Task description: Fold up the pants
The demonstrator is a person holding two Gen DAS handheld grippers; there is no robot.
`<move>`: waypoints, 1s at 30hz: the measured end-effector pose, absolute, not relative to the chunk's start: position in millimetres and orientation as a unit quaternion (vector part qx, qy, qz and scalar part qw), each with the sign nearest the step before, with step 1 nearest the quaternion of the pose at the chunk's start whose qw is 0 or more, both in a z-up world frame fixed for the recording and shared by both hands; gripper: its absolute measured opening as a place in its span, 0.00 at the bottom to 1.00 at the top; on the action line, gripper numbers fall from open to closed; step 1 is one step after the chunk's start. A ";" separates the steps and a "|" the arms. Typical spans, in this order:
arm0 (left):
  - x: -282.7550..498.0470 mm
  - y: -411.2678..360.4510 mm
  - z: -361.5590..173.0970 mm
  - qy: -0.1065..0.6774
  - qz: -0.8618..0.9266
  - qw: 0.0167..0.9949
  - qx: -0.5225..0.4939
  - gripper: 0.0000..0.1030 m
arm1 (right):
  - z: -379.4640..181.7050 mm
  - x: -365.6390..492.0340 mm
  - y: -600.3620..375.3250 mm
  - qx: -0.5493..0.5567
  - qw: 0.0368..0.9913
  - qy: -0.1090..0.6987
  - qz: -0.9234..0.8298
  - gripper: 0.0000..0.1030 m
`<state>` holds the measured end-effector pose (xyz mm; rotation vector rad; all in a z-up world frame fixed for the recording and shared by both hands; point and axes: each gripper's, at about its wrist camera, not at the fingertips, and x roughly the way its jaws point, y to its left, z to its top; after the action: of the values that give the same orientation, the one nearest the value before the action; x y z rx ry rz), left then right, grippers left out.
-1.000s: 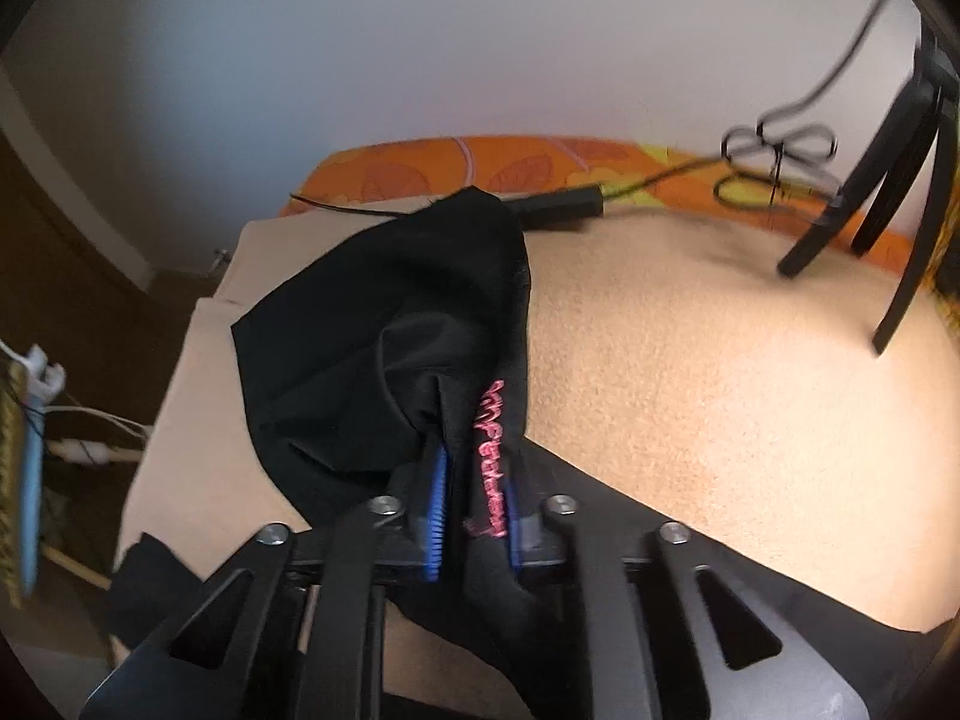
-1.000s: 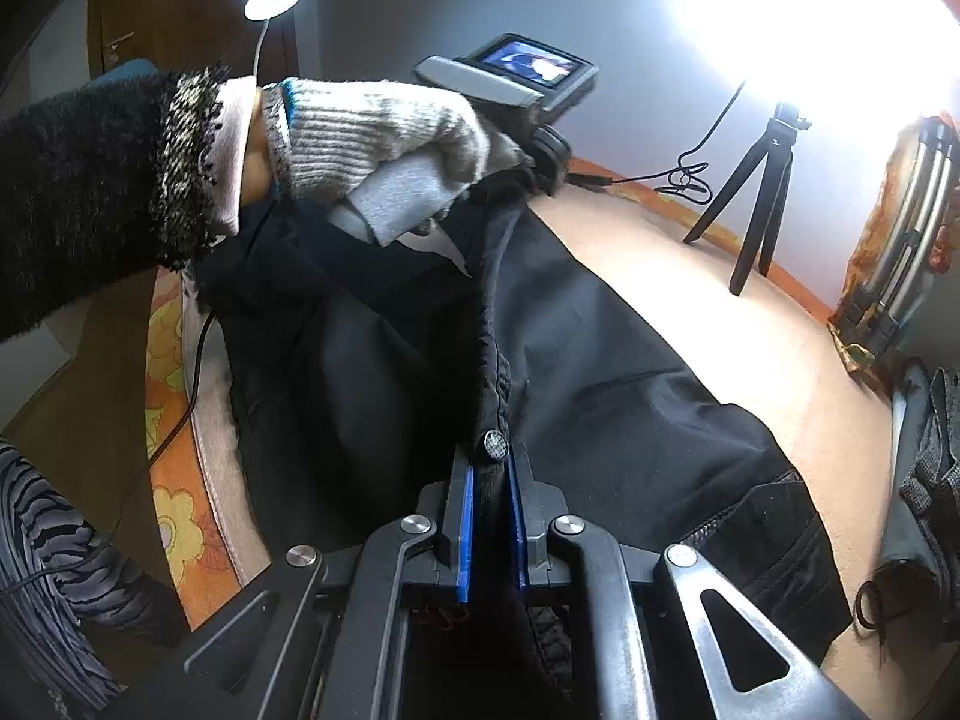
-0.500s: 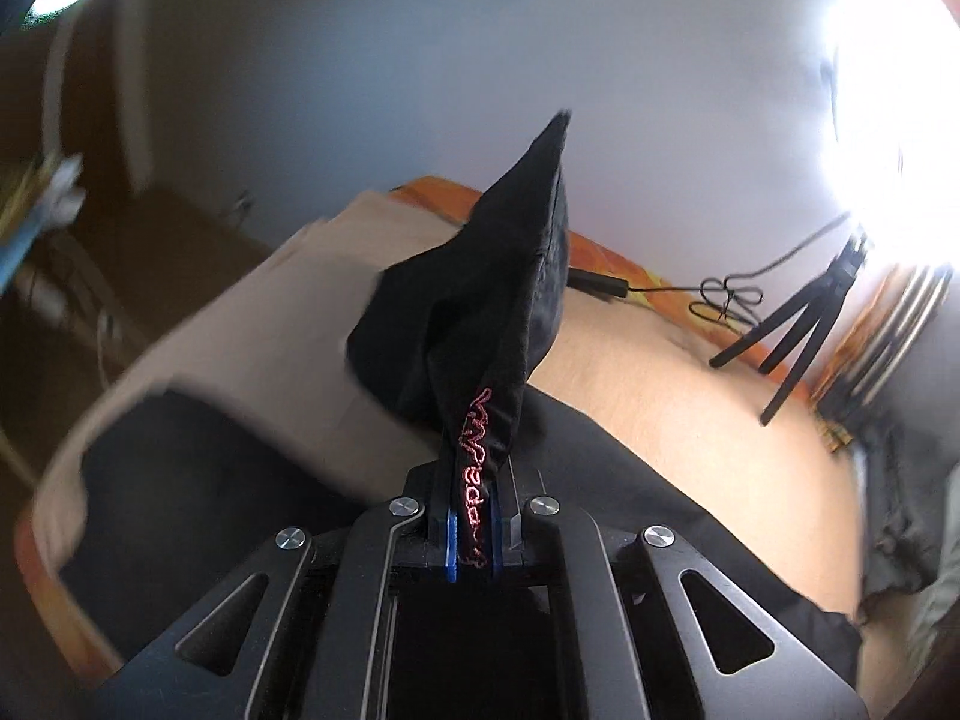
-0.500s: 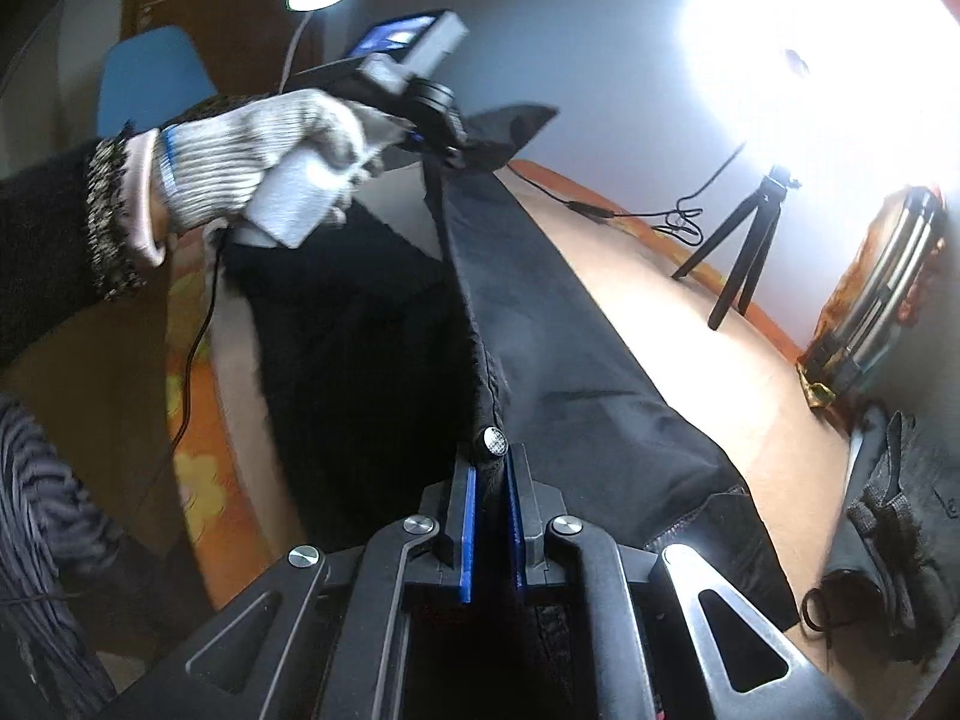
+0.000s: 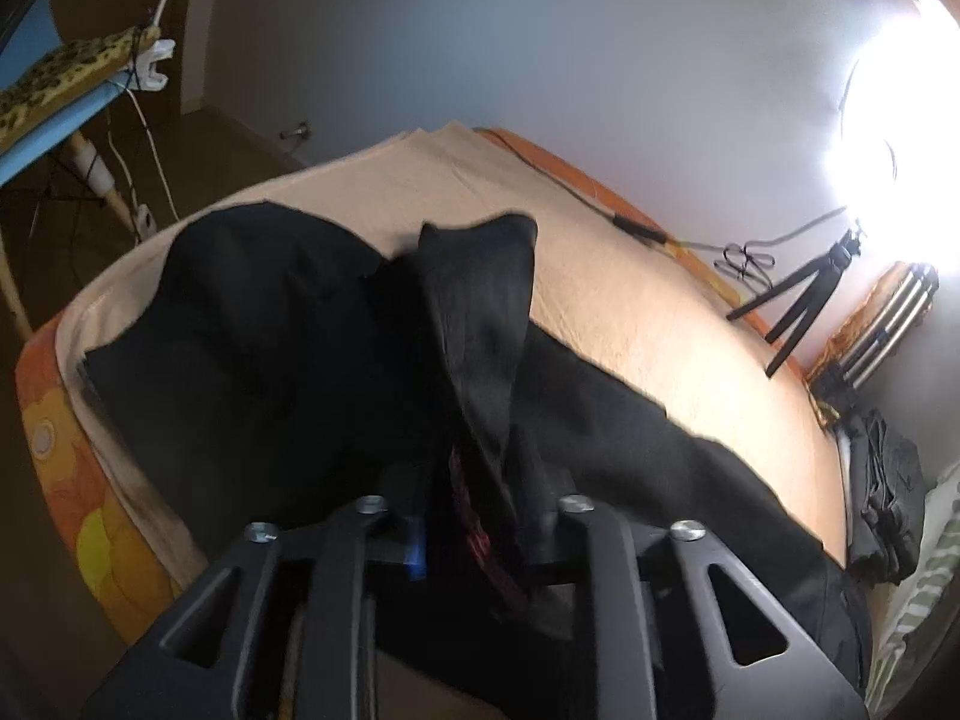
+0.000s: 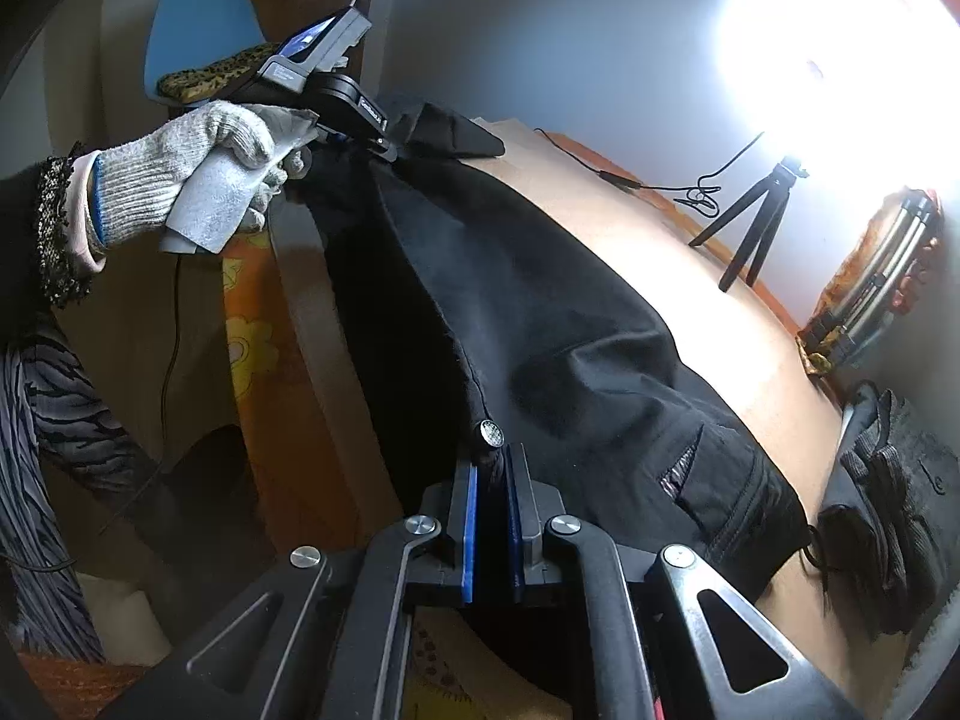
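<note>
On the beige-covered bed (image 5: 630,300) lie the black pants (image 6: 540,312), their near edge lifted between both tools. Left gripper (image 5: 480,516) is clamped on a fabric fold with red stitching — its tip stands up. Right gripper (image 6: 491,480) pinches the waistband just below the metal button (image 6: 492,433).

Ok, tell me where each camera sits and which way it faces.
Left wrist: on the left gripper, looking along its fingers across black fabric pants on the beige-covered bed.
Right wrist: on the right gripper, facing the pants' waistband and the white-gloved left hand.
Shared: pants, bed, small black tripod.
</note>
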<state>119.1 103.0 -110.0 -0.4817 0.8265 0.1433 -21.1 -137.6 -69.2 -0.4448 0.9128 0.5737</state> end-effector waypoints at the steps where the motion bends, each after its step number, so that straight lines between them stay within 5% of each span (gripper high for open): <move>1: 123.4 107.1 -108.7 0.396 0.072 0.885 -0.235 0.25 | -68.8 -21.8 -138.4 -0.211 0.835 0.430 0.269 0.05; 6: 142.1 135.1 -104.8 0.383 0.052 0.876 -0.290 0.35 | -68.7 -24.9 -140.7 -0.210 0.837 0.431 0.265 0.05; 13: 180.7 176.7 -108.7 0.363 0.048 0.847 -0.385 0.34 | -72.4 -21.1 -142.8 -0.206 0.834 0.441 0.258 0.05; 15: 187.9 182.1 -103.1 0.356 0.059 0.851 -0.382 0.16 | -71.7 -19.6 -142.5 -0.206 0.835 0.442 0.256 0.05; 18: 193.5 183.3 -84.9 0.346 0.063 0.869 -0.347 0.04 | -69.3 -17.1 -142.8 -0.205 0.838 0.439 0.251 0.05; 25: 161.1 198.4 -30.1 0.281 0.070 0.916 -0.277 0.03 | -55.0 -0.1 -147.0 -0.216 0.857 0.413 0.219 0.05; 30: 140.0 229.0 -65.6 0.318 0.091 0.897 -0.294 0.03 | -44.0 4.2 -140.9 -0.219 0.865 0.397 0.216 0.05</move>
<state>140.0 229.0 -65.6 -0.6092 0.6582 0.1886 4.2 -140.9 -44.0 -0.4596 0.8313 0.4533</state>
